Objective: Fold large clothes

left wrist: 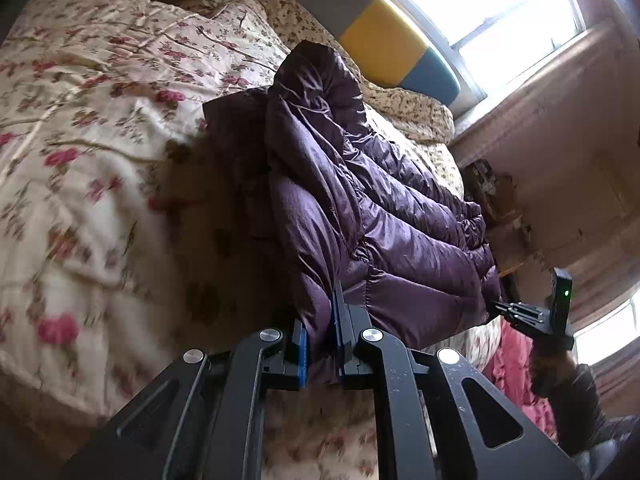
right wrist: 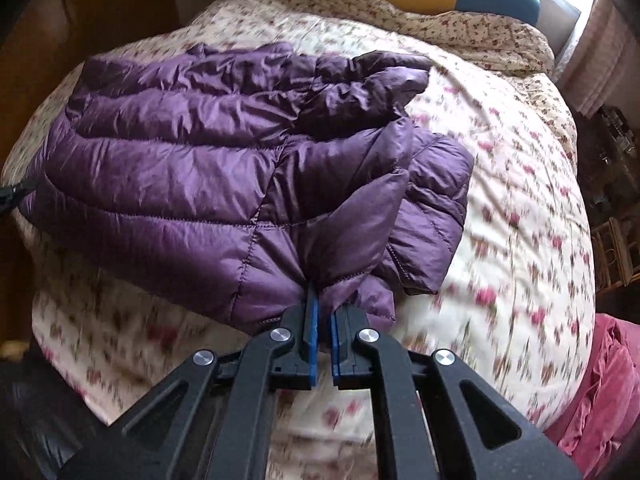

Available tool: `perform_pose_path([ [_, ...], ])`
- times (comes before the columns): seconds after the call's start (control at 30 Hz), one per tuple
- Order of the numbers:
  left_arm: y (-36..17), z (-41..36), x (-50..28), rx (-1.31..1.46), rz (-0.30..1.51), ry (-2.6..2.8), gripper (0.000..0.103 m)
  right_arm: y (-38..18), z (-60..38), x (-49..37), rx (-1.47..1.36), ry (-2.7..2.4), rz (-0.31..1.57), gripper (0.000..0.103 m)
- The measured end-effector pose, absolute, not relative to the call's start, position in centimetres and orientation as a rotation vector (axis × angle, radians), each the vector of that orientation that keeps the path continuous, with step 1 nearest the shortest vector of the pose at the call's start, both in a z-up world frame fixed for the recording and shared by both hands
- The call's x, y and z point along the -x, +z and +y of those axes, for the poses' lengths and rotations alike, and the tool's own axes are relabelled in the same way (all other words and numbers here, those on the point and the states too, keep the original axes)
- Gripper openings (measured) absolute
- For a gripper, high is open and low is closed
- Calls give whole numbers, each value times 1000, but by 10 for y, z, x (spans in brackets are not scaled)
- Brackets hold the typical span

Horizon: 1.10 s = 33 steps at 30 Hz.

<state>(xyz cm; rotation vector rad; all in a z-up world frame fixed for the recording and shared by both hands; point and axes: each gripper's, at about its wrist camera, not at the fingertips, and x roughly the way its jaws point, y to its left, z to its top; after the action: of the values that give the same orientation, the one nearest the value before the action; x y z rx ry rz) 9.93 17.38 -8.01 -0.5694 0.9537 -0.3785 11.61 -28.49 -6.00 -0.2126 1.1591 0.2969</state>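
Observation:
A purple quilted puffer jacket [left wrist: 384,216] hangs lifted over the floral bed. My left gripper [left wrist: 322,332] is shut on the jacket's near hem edge. In the right wrist view the jacket [right wrist: 208,168] spreads out ahead, a sleeve folded across its right side. My right gripper [right wrist: 323,316] is shut on the jacket's hem, fabric pinched between the blue pads. The right gripper also shows in the left wrist view [left wrist: 516,312], at the jacket's other corner. The left gripper's tip peeks in at the right wrist view's left edge [right wrist: 12,196].
A floral quilt [right wrist: 500,184] covers the bed, with pillows [left wrist: 404,96] near a yellow and blue headboard [left wrist: 392,48]. A bright window [left wrist: 492,4] is beyond. Red cloth [right wrist: 596,392] lies at the bed's near right. Cluttered furniture [right wrist: 612,152] stands right of the bed.

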Motion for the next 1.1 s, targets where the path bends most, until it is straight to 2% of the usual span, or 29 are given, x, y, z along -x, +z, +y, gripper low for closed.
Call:
perform_pose_path([
  [0.03,-78,173,-95,561,958,-374,11,-58,-286,-115,212,293,1156,9],
  [0.07,-75,174,-92,552,960,-356,17,-55,-287,-114,209,287,1146,11],
  [0.1,-72,175,-91,541,960,-338,34,-52,-289,-115,191,287,1136,26],
  [0.13,-68,179,-91,548,948,-334,47,-48,-290,-118,175,288,1128,49],
  [0.17,-64,183,-92,562,927,-327,70,-45,-290,-120,166,283,1109,56],
  [0.2,-58,188,-94,575,893,-310,74,-41,-291,-124,167,277,1089,60],
  [0.27,-51,194,-105,578,864,-296,74,-36,-289,-138,143,270,1062,67],
  [0.3,-48,196,-111,587,854,-286,74,-34,-288,-144,128,260,1049,78],
  [0.33,-46,197,-121,593,847,-289,74,-32,-287,-155,109,247,1025,84],
  [0.47,-43,194,-153,590,833,-266,74,-34,-287,-196,28,198,985,88],
  [0.53,-43,189,-174,596,841,-259,70,-40,-290,-220,-30,171,993,88],
  [0.6,-44,186,-187,586,850,-244,57,-48,-290,-243,-74,148,1008,88],
  [0.63,-46,182,-199,584,868,-250,55,-52,-291,-248,-94,142,1017,88],
  [0.67,-47,180,-206,585,883,-246,45,-55,-294,-251,-115,141,1027,86],
  [0.7,-50,179,-211,584,896,-237,33,-58,-295,-254,-139,154,1045,70],
  [0.73,-52,176,-219,579,915,-240,24,-60,-295,-257,-146,162,1058,47],
  [0.77,-53,174,-221,562,918,-233,5,-61,-294,-259,-134,155,1060,38],
  [0.8,-52,171,-224,524,917,-203,0,-59,-294,-257,-118,151,1045,23],
  [0.87,-49,171,-225,505,894,-186,0,-53,-296,-254,-111,145,1016,10],
  [0.9,-46,171,-225,495,882,-172,0,-49,-297,-253,-107,140,996,8],
  [1.1,-28,164,-234,402,806,-89,0,-28,-293,-253,-68,69,851,6],
])
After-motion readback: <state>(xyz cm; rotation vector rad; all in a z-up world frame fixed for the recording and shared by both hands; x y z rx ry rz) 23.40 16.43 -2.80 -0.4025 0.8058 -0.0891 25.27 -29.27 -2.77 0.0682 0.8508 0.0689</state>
